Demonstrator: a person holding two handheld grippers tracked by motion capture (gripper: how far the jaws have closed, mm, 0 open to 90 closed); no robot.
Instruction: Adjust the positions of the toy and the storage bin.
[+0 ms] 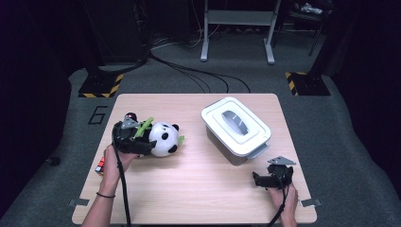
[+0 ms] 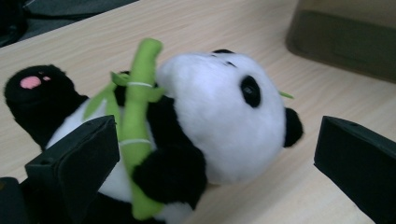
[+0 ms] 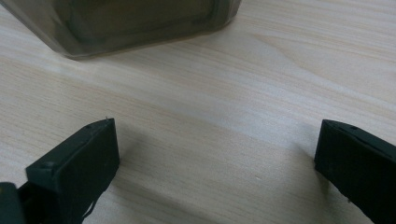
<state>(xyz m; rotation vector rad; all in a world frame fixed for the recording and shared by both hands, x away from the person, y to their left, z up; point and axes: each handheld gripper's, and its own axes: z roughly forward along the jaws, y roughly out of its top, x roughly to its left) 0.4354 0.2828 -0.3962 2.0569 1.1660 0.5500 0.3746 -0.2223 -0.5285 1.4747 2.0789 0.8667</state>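
Observation:
A panda plush [image 1: 165, 138] lies on its back on the left half of the wooden table [image 1: 198, 189], hugging a green bamboo stalk [image 2: 137, 116]. My left gripper [image 1: 144, 142] is open around the plush; in the left gripper view the panda [image 2: 219, 121] lies between the two spread jaws, with the left jaw beside its body. My right gripper [image 1: 260, 179] rests near the table's front right, open over bare wood [image 3: 215, 140], with nothing between its jaws.
A white lidded box [image 1: 236, 125] stands at the middle right of the table, just beyond the right gripper; its lower wall [image 3: 135, 23] is close ahead. A puzzle cube [image 1: 100, 166] sits at the table's left edge.

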